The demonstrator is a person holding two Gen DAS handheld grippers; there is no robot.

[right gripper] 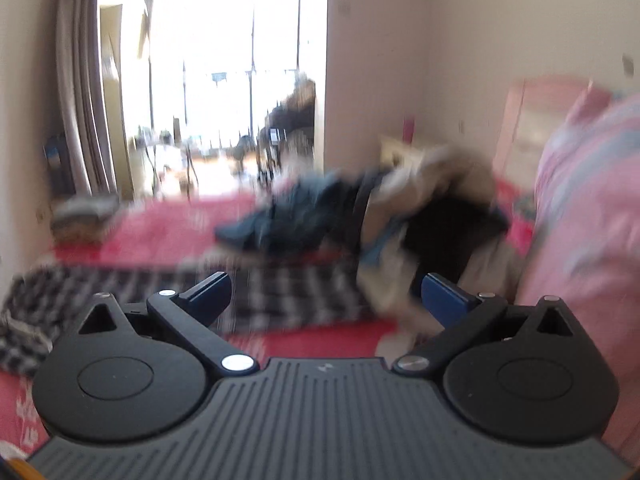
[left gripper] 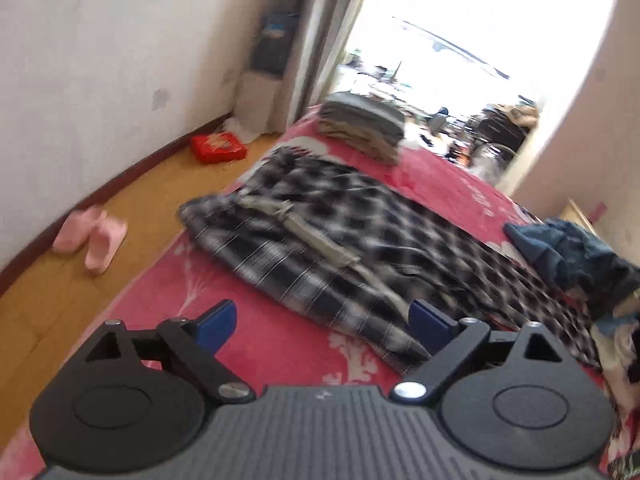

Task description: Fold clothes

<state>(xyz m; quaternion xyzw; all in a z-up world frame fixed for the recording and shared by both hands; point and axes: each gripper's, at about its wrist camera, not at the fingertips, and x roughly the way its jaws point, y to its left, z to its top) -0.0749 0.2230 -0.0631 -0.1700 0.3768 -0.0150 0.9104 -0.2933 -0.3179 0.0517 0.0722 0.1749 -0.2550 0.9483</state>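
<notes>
Now both hand-held grippers — left (left gripper: 322,322), right (right gripper: 326,298) — hover spread and empty over the red floral bed (left gripper: 280,344); black-and-white checked garment (left gripper: 360,232) lies flat, grey folded stack (left gripper: 362,126) beyond, jumbled dark heap (right gripper: 360,216) awaits folding.

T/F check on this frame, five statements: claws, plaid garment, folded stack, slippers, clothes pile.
1. Both claws are open and hold nothing. True: left claw and right claw each show a wide gap.
2. The plaid garment hangs from the left claw. False: it lies spread on the red bedspread.
3. A folded stack sits at the bed's far end. True.
4. The pink slippers are on the bed. False: they stand on the wooden floor.
5. The unfolded clothes pile lies on the floor. False: it lies on the bed.
</notes>
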